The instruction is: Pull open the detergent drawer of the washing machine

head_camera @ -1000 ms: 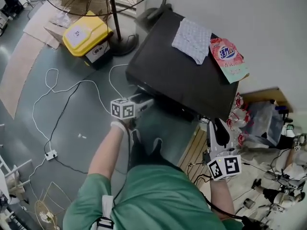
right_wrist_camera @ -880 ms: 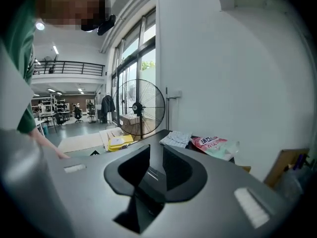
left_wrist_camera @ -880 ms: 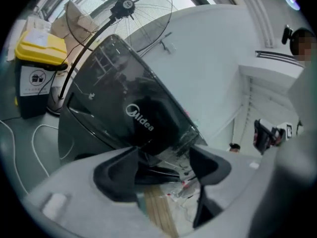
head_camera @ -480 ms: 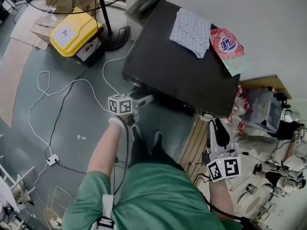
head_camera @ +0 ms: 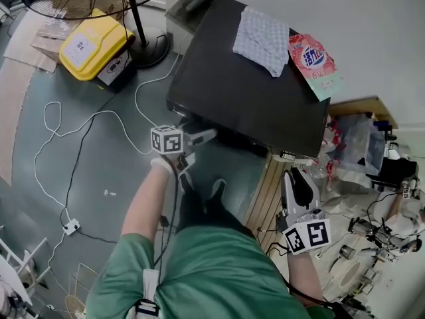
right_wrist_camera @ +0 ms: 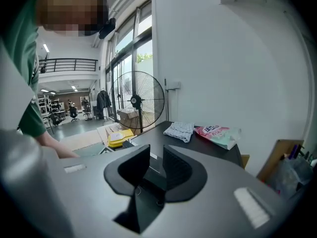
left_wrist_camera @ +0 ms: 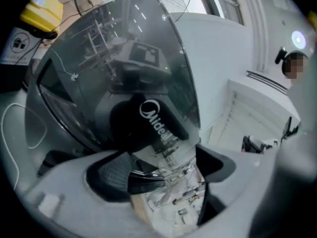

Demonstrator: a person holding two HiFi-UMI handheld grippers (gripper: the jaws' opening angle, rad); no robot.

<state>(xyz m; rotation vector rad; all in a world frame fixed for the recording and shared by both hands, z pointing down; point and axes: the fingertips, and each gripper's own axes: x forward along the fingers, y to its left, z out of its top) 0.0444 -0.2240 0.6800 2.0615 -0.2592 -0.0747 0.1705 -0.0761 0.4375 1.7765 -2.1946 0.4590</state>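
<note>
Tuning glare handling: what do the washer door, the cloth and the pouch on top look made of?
Washer door: dark tinted glass or plastic, glossy; it mirrors the room. Cloth: soft fabric, matte, rumpled. Pouch: probably plastic film, bright print all over.

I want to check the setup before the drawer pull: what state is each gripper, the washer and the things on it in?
left gripper: open wide, jaws just been opening, nothing held between them
right gripper: jaws slightly apart, empty
washer door: looks shut
detergent drawer: not in view, cannot tell
cloth: lying rumpled on the washer top
detergent bag: lying flat on the washer top
</note>
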